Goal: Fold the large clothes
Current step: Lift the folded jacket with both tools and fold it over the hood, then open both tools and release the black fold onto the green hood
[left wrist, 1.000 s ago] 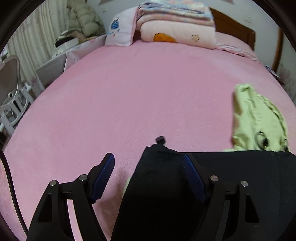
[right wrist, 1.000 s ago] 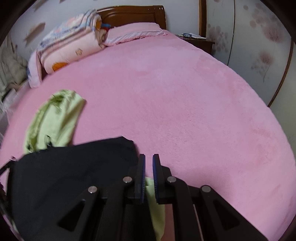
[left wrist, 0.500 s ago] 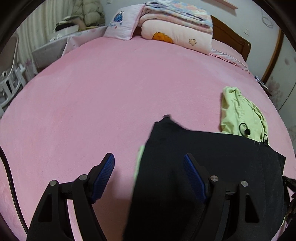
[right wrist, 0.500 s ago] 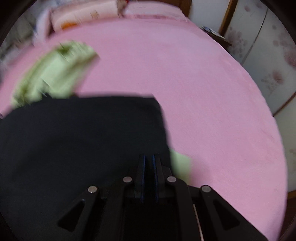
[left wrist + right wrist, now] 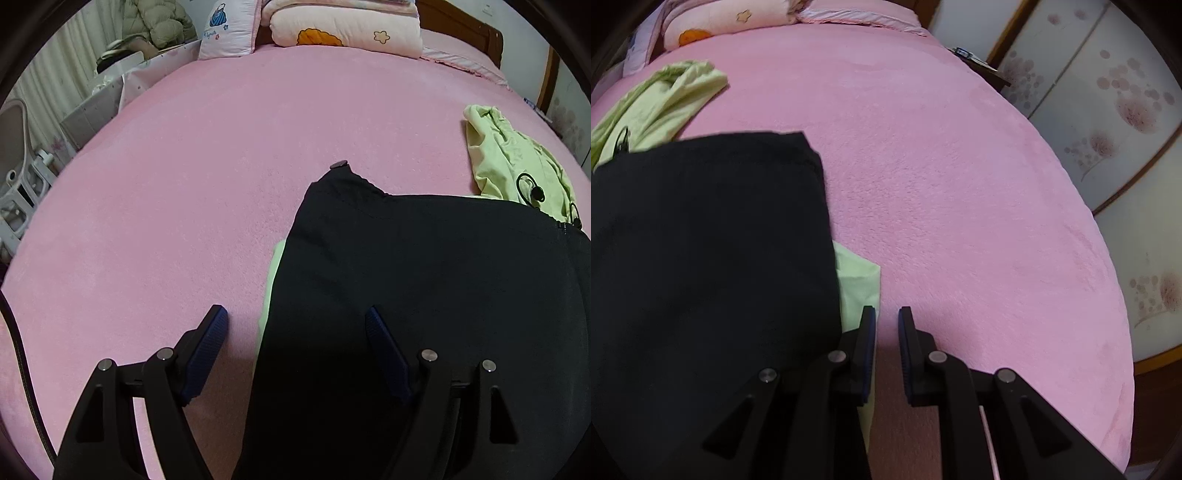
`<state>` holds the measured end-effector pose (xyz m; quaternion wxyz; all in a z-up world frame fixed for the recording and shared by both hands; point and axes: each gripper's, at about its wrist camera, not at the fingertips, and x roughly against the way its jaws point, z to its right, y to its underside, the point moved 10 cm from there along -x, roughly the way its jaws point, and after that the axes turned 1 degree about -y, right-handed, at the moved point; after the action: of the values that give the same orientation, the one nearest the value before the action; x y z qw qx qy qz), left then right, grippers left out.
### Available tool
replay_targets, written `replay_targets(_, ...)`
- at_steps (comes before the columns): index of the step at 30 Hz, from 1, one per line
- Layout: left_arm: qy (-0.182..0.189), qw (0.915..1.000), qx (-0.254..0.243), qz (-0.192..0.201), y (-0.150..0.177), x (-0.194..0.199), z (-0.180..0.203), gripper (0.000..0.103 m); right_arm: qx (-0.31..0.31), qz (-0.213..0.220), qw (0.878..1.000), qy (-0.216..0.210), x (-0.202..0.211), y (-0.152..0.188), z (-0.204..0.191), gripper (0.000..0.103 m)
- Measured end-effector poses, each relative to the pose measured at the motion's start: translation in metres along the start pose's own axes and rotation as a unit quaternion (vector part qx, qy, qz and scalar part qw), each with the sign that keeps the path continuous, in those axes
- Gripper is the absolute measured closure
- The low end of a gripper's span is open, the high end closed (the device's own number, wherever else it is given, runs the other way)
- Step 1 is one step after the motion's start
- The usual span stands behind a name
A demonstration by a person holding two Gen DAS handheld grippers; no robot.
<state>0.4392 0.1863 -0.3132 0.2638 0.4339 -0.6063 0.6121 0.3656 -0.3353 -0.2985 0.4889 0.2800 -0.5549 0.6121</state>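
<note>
Two grippers hovered over a black garment (image 5: pixel 424 295) laid across the pink bed (image 5: pixel 203 166). Left gripper (image 5: pixel 295 343) fingers stood wide apart astride its edge; right gripper (image 5: pixel 886 332) fingers were parting, empty, garment at nine o'clock. Fold apparently laid; regrasping an edge seemed next.

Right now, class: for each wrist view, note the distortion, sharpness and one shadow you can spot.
Left wrist view: fisheye bends the pink bed, dark corners, sharp focus, black garment shows almost no detail. Right wrist view: same curving, sharp, a soft shadow on the bed just ahead of the right claw.
</note>
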Motion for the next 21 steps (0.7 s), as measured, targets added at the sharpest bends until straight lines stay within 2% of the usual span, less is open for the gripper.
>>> replay_targets(4,0.011,0.9999,0.002,0.01,-0.011,0.024,0.003,0.027,-0.018,0.018,0.999,-0.026,0.024,-0.01,0.0,0.089)
replay_targets(6,0.03,0.9994,0.006,0.015,-0.019,0.04,0.008,0.027,-0.014,0.029,0.999,-0.037,0.039,-0.015,-0.004,0.089)
replay_targets(9,0.058,0.9981,0.002,0.02,-0.032,0.061,0.021,0.025,-0.015,0.042,0.996,-0.077,0.066,-0.027,-0.018,0.088)
replay_targets(13,0.087,0.9955,-0.026,0.027,-0.051,0.085,0.05,0.024,-0.004,0.06,0.99,-0.128,0.1,-0.051,-0.046,0.075)
replay_targets(15,0.102,0.9933,-0.041,0.035,-0.063,0.1,0.068,0.024,0.006,0.072,0.988,-0.14,0.117,-0.064,-0.057,0.072)
replay_targets(18,0.115,0.9909,-0.055,0.041,-0.076,0.117,0.087,0.018,0.014,0.092,0.981,-0.167,0.144,-0.085,-0.073,0.071)
replay_targets(21,0.12,0.9886,-0.07,0.059,-0.089,0.133,0.107,0.017,0.013,0.109,0.975,-0.192,0.169,-0.101,-0.087,0.069)
